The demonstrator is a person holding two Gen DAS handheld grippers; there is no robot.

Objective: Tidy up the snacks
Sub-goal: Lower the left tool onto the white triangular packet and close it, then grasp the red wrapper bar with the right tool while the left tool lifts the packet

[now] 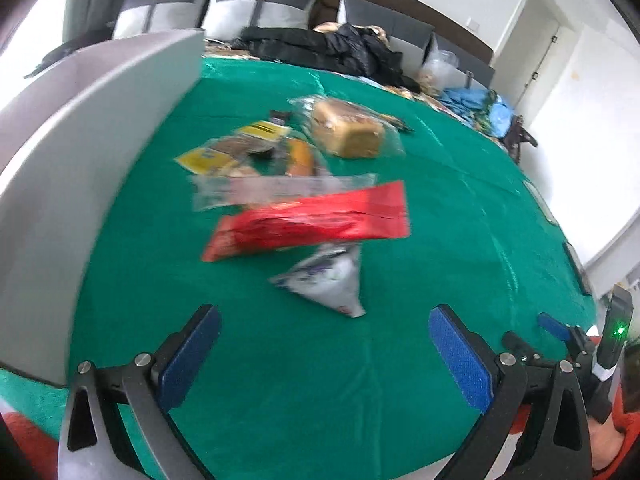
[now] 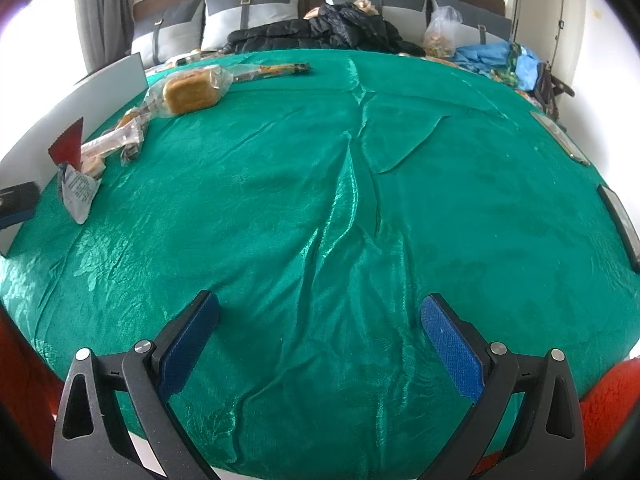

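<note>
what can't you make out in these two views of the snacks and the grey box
- Grey box interior: left wrist view shows only its outer wall, so its contents are hidden.
- Print on the red packet and white pouch: motion blur in the left wrist view, too small in the right.
- Yellow packets: blurred and partly under other wrappers, count unclear.
- Right tool: cut off at the left wrist view's edge.
</note>
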